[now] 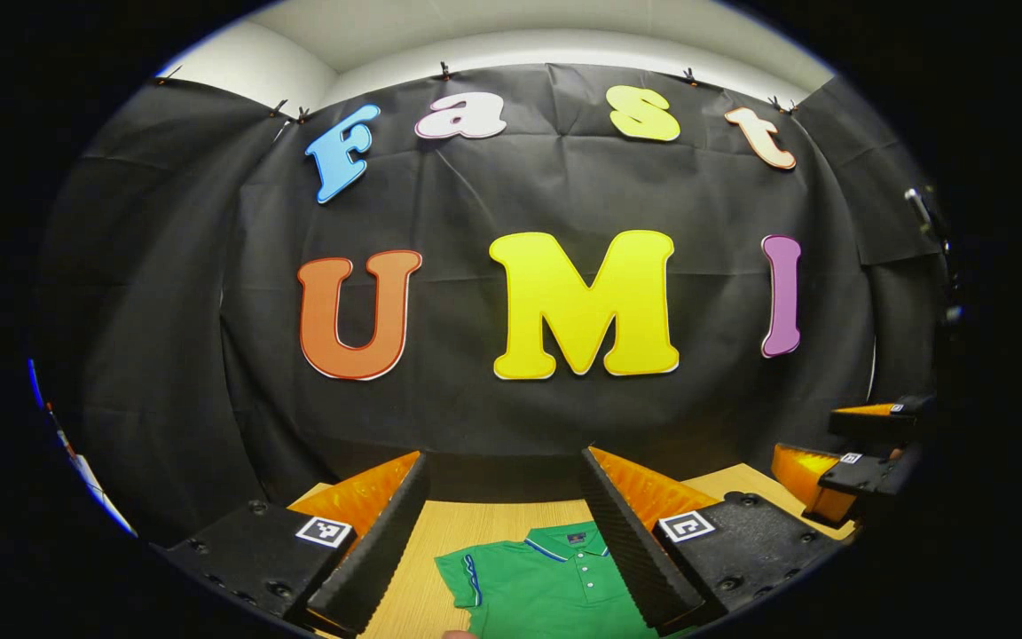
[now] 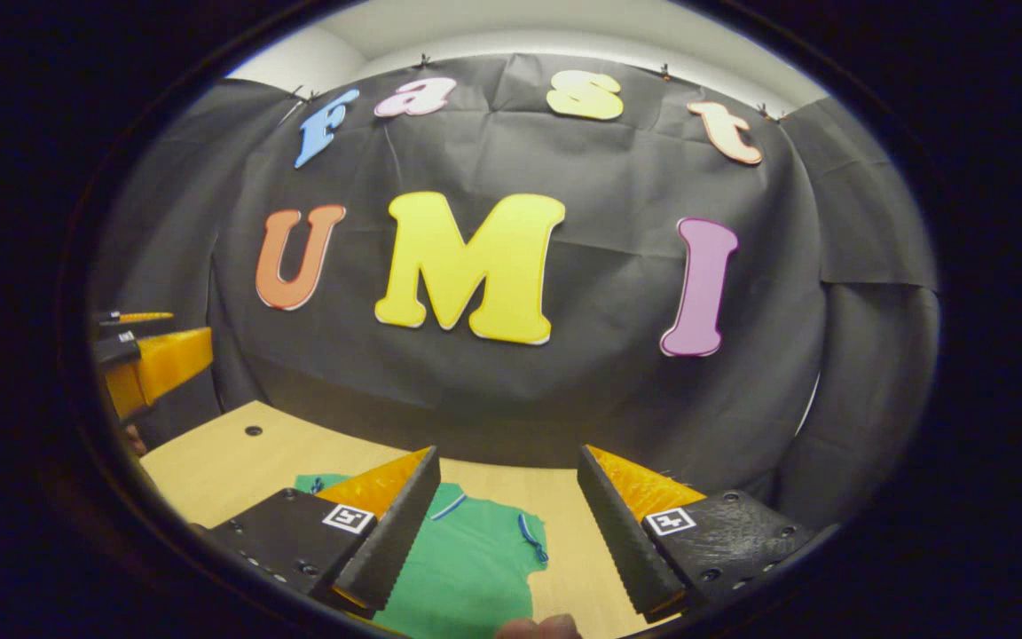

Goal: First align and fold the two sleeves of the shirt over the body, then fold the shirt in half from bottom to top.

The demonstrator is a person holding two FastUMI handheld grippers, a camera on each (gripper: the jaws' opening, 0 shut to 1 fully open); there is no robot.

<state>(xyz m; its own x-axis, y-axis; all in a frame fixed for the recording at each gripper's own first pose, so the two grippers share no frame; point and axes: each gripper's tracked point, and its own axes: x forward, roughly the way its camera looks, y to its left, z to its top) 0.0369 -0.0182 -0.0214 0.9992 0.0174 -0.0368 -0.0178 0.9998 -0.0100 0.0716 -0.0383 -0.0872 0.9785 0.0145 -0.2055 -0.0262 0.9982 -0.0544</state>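
**Both grippers high, shirt below between the jaws**

Left gripper jaws spread, holding nothing; green shirt flat on the wooden table at 6 o'clock, collar toward 12. Right gripper likewise released; shirt at 7 o'clock. Which is nearer: probably equal.

Left gripper and right gripper seemingly hover, jaws wide apart, empty.
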